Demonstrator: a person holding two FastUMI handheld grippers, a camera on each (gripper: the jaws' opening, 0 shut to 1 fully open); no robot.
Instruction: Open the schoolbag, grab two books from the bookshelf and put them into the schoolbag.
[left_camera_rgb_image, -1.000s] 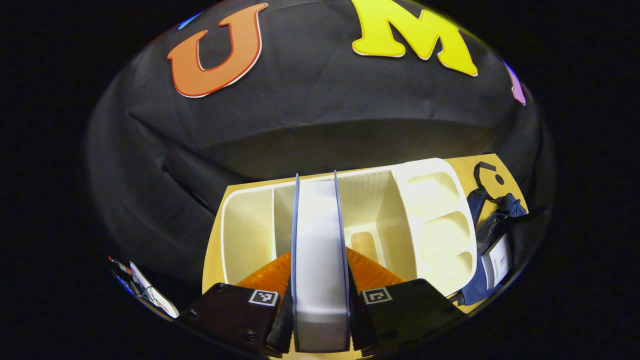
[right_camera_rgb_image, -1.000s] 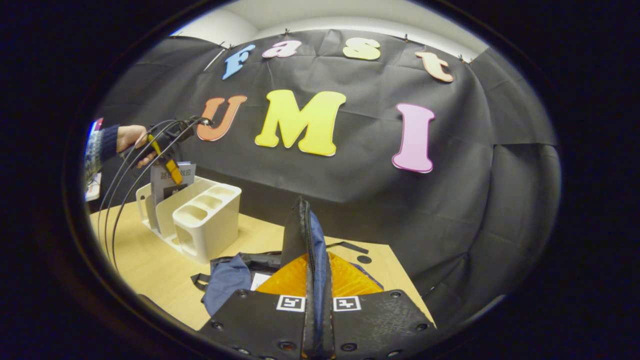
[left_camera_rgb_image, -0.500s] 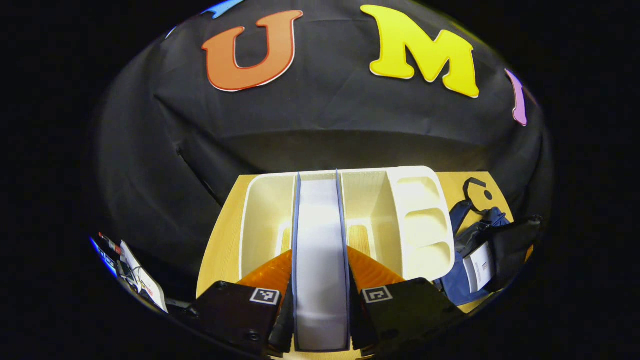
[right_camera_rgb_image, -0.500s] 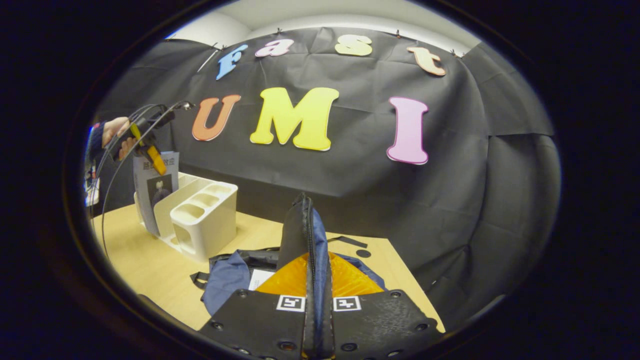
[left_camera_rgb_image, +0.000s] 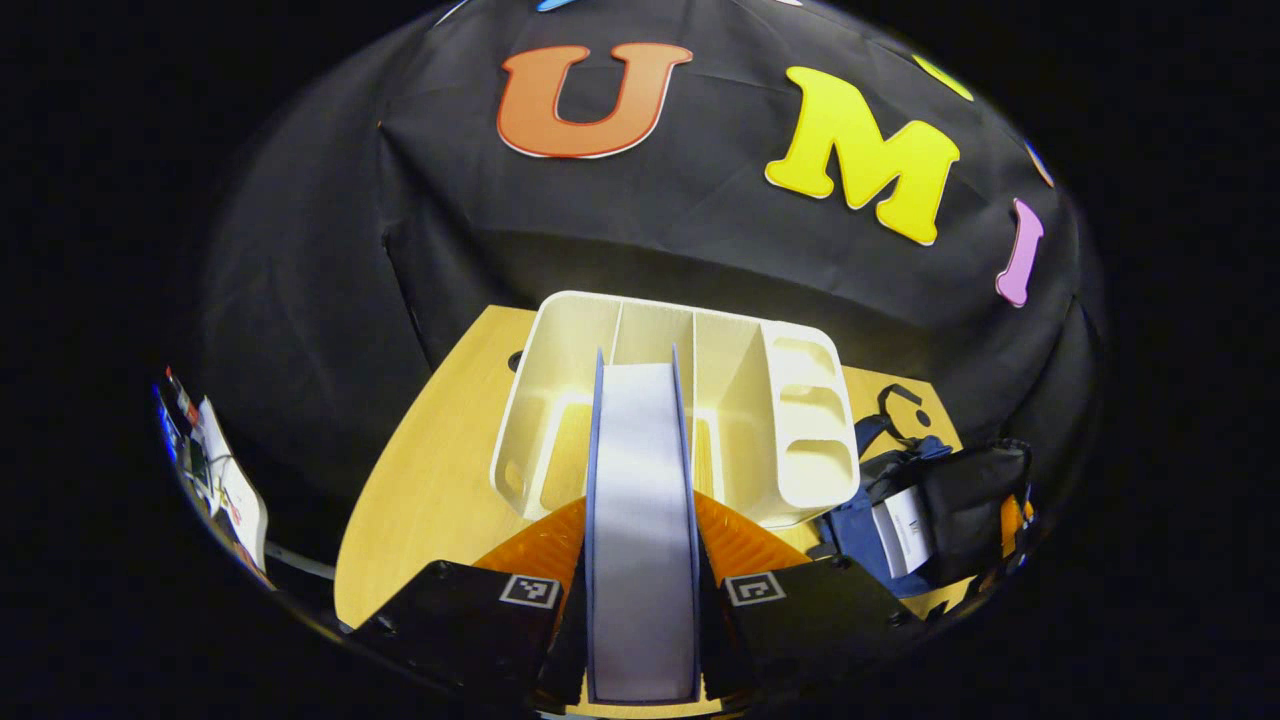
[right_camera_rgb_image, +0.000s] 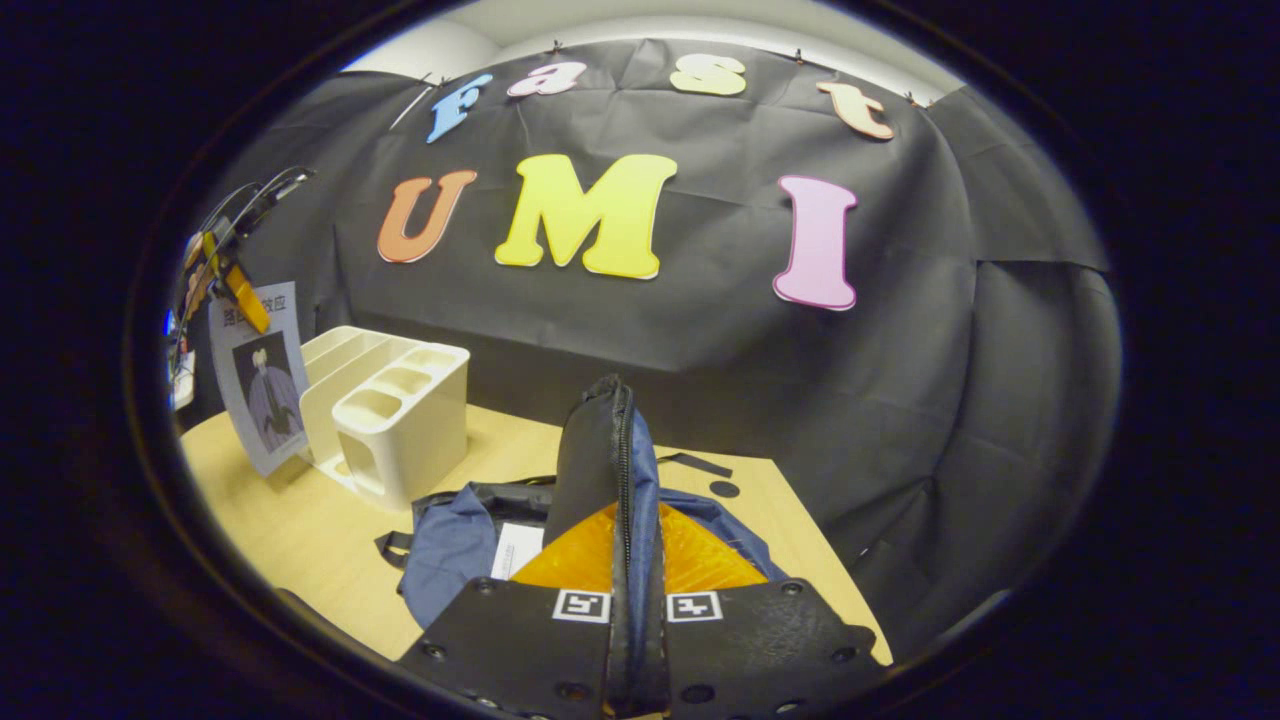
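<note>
Writing: the book's (right_camera_rgb_image: 258, 375) cover carries a line of characters across the top and a dark figure below, too small to make out. A white label (right_camera_rgb_image: 517, 549) lies inside the schoolbag (right_camera_rgb_image: 455, 545), print illegible. Square coded markers sit on both grippers' bodies.

Landmark: white bookshelf (left_camera_rgb_image: 680, 400) on the wooden table (left_camera_rgb_image: 420, 500).

Left gripper (left_camera_rgb_image: 641, 560): fingers pinch the book (left_camera_rgb_image: 641, 520) by its top edge, book upright. In the right gripper view the book hangs beside the bookshelf, on its side away from the schoolbag, its bottom corner low by the table. A second ago it still stood in the bookshelf's slots; now it is lifted clear and the shelf compartments lie open below.

Right gripper (right_camera_rgb_image: 628, 600): fingers pressed onto the schoolbag's zippered flap (right_camera_rgb_image: 605, 470), holding it upright, unchanged. The schoolbag lies just beside the bookshelf, mouth open. A dark strap (right_camera_rgb_image: 690, 465) trails behind it.
</note>
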